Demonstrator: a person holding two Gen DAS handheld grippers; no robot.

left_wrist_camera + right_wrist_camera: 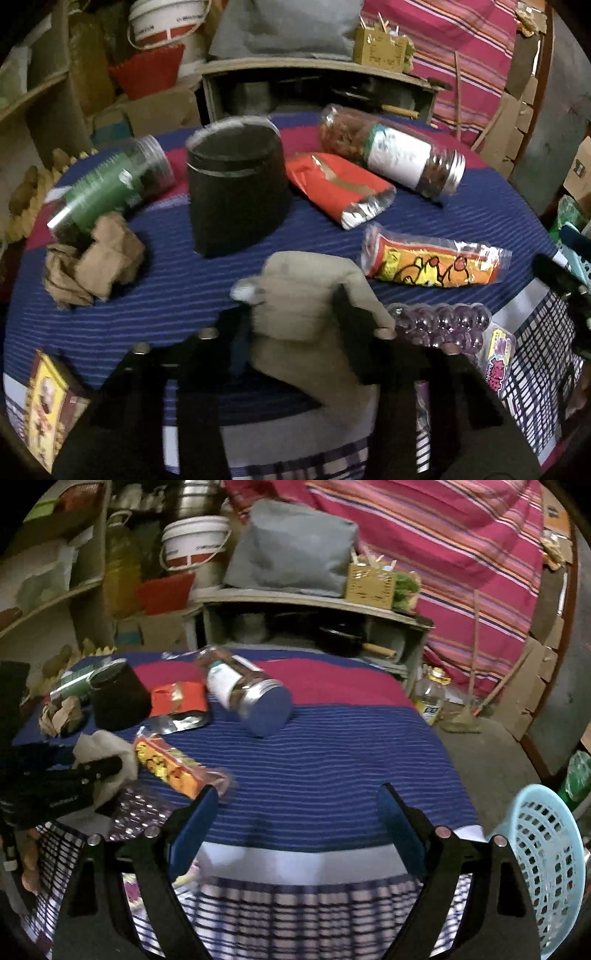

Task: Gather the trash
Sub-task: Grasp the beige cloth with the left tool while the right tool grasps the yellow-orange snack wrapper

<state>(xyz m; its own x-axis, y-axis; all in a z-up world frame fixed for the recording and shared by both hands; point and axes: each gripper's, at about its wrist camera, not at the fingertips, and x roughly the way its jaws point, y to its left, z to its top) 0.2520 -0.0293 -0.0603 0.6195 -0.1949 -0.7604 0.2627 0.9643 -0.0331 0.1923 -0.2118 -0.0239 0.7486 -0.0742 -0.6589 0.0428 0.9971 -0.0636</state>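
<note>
My left gripper (295, 325) is shut on a crumpled beige paper (306, 295), held just above the striped cloth; it also shows in the right wrist view (107, 749). More trash lies on the table: a brown paper wad (92, 258), an orange snack wrapper (432, 258), a red foil packet (340, 188), a purple blister pack (447, 325). My right gripper (295, 812) is open and empty over the near table edge. A light blue basket (546, 856) stands at its right.
A black cup (236, 184) stands upright mid-table. A green-label jar (110, 184) and a white-label jar (399, 155) lie on their sides. A yellow box (44, 398) sits at the near left. Shelves, a bucket and cartons crowd the far side.
</note>
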